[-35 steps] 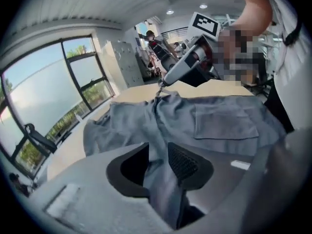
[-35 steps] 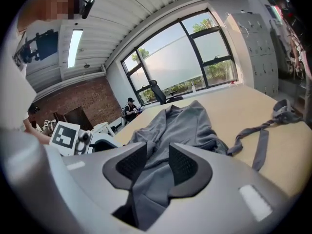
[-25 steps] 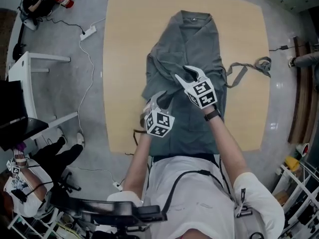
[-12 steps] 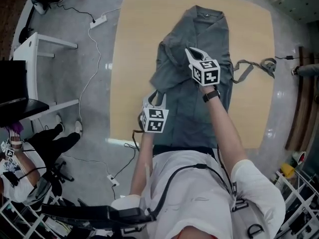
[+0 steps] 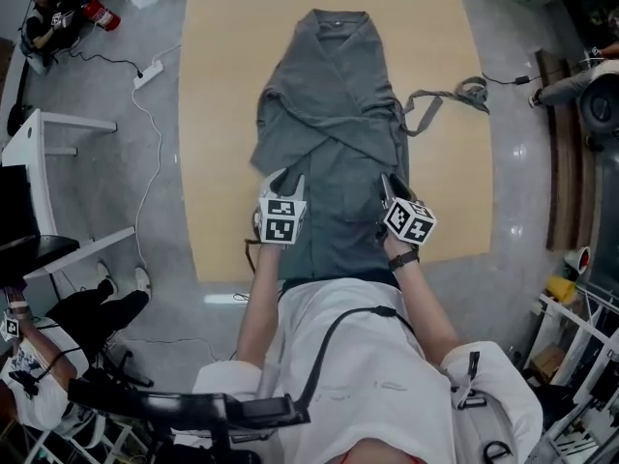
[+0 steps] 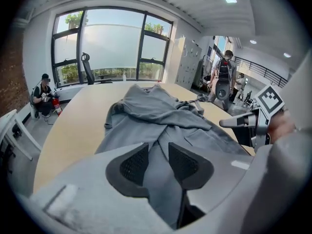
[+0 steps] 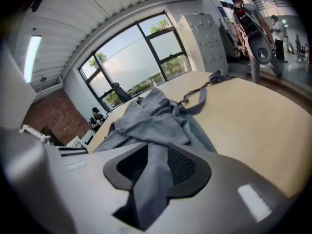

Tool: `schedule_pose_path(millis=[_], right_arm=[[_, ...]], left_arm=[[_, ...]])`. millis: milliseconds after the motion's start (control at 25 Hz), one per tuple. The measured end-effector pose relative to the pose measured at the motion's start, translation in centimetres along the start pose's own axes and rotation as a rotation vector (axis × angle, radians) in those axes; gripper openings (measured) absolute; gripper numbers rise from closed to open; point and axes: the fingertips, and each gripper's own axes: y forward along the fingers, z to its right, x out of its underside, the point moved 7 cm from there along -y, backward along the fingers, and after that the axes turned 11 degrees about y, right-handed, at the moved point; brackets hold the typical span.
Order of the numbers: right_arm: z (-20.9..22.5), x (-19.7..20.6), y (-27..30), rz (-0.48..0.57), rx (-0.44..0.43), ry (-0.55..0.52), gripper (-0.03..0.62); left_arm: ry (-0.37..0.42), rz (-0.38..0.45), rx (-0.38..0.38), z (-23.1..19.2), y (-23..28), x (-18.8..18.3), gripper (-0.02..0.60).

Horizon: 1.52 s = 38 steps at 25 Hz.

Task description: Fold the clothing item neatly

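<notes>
A grey robe (image 5: 329,104) lies lengthwise on the wooden table (image 5: 222,114), collar at the far end and both sleeves crossed over its chest. Its loose belt (image 5: 440,100) trails to the right. My left gripper (image 5: 285,177) sits at the near left hem, and in the left gripper view (image 6: 157,162) grey cloth fills the gap between its pads. My right gripper (image 5: 389,184) is at the near right hem. Its jaws are opening, and in the right gripper view (image 7: 157,165) a fold of the robe runs between the pads and touches both.
A white desk (image 5: 58,162) stands left of the table, with a power strip (image 5: 147,73) and cables on the floor. A person (image 5: 44,17) sits on the floor at the far left. Another person (image 6: 225,74) stands beyond the table's right side.
My right gripper has come back from the robe's middle to the near right hem, leaving a sleeve folded across the chest. The left gripper has stayed at the near left hem.
</notes>
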Motion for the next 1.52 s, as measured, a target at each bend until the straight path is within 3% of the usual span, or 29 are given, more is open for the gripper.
schedule_pose_path(millis=[160, 280, 400, 520, 600, 720, 800, 840, 1000, 1160, 1280, 1440, 1520], right_arm=[[0.8, 1.1, -0.5, -0.022, 0.012, -0.084, 0.141], [-0.2, -1.6, 1.6, -0.015, -0.058, -0.249, 0.141], [-1.9, -4.7, 5.9, -0.082, -0.135, -0.45, 0.14], [-2.9, -7.0, 10.4, -0.151, -0.134, -0.627, 0.14], [-2.8, -8.2, 12.8, -0.179, -0.11, -0.678, 0.143], [-2.5, -8.3, 15.1, -0.262, -0.098, -0.713, 0.142], [-2.3, -7.7, 15.3, -0.281, -0.091, -0.729, 0.082], [-2.3, -7.5, 14.9, -0.269, -0.089, -0.726, 0.018], [-3.2, -7.3, 11.7, -0.172, -0.136, -0.707, 0.017], [-5.7, -5.7, 6.2, -0.109, -0.23, -0.767, 0.015], [-7.5, -1.6, 2.3, -0.168, -0.313, -0.785, 0.017], [-7.3, 7.5, 1.9, -0.368, -0.352, -0.714, 0.022], [-6.7, 10.9, 2.2, -0.445, -0.342, -0.636, 0.078]], left_arm=[[0.017, -0.018, 0.057, 1.8, 2.1, -0.7, 0.133], [0.087, -0.009, 0.084, 2.2, 4.8, -3.0, 0.133], [0.201, -0.01, 0.107, 2.8, 7.9, -6.9, 0.133], [0.271, -0.02, 0.122, 3.4, 10.6, -10.0, 0.135], [0.271, -0.01, 0.123, 3.7, 11.4, -11.5, 0.135], [0.23, 0.011, 0.121, 4.0, 11.3, -12.0, 0.133], [0.2, 0.009, 0.12, 3.9, 10.8, -11.1, 0.133], [0.185, 0.003, 0.119, 3.8, 10.5, -10.5, 0.133], [0.095, -0.011, 0.112, 3.2, 8.2, -8.5, 0.133], [0.043, 0.022, 0.092, 2.2, 5.8, -7.1, 0.133], [0.023, 0.05, 0.069, 1.5, 3.9, -6.2, 0.133], [0.02, 0.048, 0.057, 0.7, 1.8, -4.2, 0.133], [0.011, 0.037, 0.062, 0.7, 1.1, -3.1, 0.133]])
